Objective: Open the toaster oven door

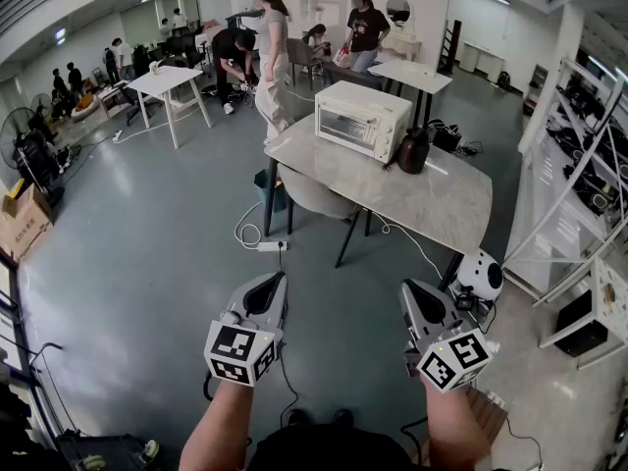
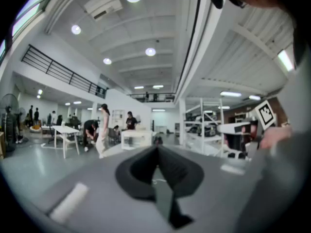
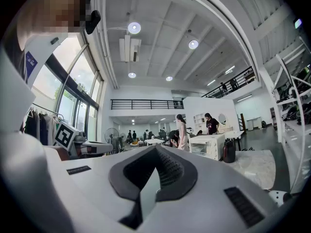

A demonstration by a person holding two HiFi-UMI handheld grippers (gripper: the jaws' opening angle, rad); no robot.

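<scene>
Left tool (image 1: 276, 285) and right tool (image 1: 411, 292) are both held low over the grey floor (image 1: 147, 263), well apart from the tabletop (image 1: 446, 204); each has its jaws pressed together with nothing between them. The white toaster oven (image 1: 361, 118) sits at the tabletop's far end with its door closed, and a dark jug (image 1: 413, 150) is just beside it. Several people (image 1: 271, 52) stand beyond.
</scene>
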